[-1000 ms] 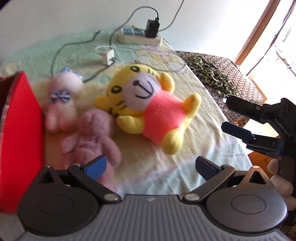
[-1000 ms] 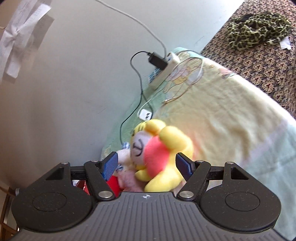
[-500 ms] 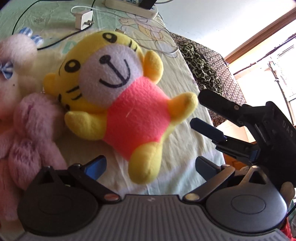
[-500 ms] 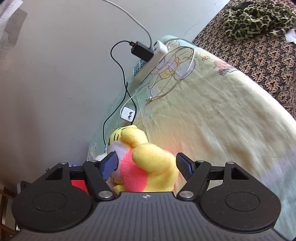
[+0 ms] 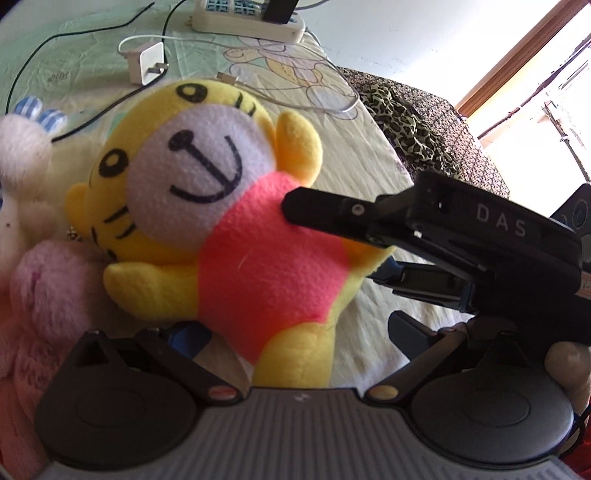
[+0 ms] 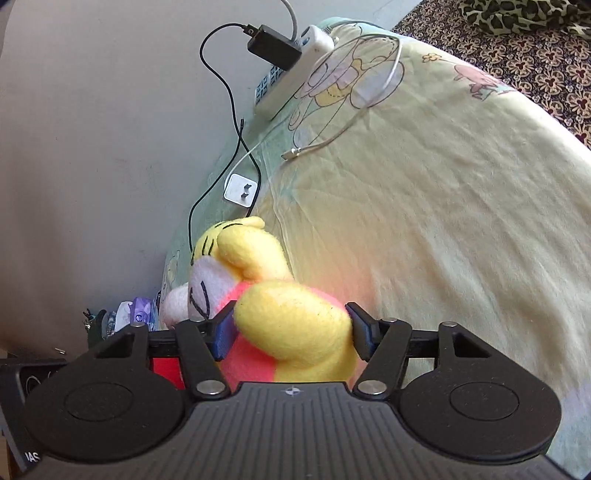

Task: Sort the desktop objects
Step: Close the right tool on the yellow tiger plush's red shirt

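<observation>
Right gripper has its two blue pads pressed against either side of one yellow limb of the tiger plush, so it is clamped on the toy at that limb; the soft stuffing bulges between the pads, which suggests the hold is firm enough for a lift. Left gripper stands with its fingers spread wide, one to each side of the toy's lower leg, touching nothing that can be confirmed; judged purpose is to support or take over the toy. Tiger plush lies face up on the pale printed sheet, its head resting against two other soft toys: one pink plush just beside its arm and one white plush with a blue bow behind that. Count of soft toys: three. Count of grippers: two. Further back on the sheet lie one white power strip carrying one black adapter, one loose white charger plug, and one white cable looped nearby. Sorting step is judged to be under way, with no toy yet lifted clear of the sheet.
</observation>
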`<state>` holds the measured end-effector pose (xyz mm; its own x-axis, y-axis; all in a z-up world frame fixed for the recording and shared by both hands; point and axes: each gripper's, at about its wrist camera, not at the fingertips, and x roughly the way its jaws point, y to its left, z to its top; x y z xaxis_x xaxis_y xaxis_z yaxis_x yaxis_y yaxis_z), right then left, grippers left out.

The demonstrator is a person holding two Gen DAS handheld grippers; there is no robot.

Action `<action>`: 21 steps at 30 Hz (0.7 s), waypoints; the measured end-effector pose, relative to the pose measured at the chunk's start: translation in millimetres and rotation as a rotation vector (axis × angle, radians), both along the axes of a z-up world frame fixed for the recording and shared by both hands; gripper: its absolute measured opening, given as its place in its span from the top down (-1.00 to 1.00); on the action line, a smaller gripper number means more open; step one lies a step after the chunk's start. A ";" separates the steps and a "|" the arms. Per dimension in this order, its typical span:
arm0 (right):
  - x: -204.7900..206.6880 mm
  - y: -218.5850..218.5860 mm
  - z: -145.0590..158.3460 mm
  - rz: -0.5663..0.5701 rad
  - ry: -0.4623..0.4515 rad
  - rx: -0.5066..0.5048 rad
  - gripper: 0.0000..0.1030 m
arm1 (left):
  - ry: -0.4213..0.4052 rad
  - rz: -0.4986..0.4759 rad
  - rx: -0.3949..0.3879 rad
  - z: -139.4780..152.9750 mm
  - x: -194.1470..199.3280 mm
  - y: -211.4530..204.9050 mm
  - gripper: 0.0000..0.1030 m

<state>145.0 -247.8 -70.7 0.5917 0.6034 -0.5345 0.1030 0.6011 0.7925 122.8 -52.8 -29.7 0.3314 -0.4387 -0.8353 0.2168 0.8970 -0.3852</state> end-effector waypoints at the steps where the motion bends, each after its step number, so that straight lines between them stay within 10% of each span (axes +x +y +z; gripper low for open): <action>1: -2.1 -1.4 0.3 0.001 0.005 0.009 -0.17 | -0.001 0.002 -0.008 1.0 -0.9 1.8 -0.94; 21: -111.8 6.6 9.3 -0.023 0.084 0.032 -0.12 | 0.005 -0.195 0.009 10.3 -68.3 -0.7 -0.94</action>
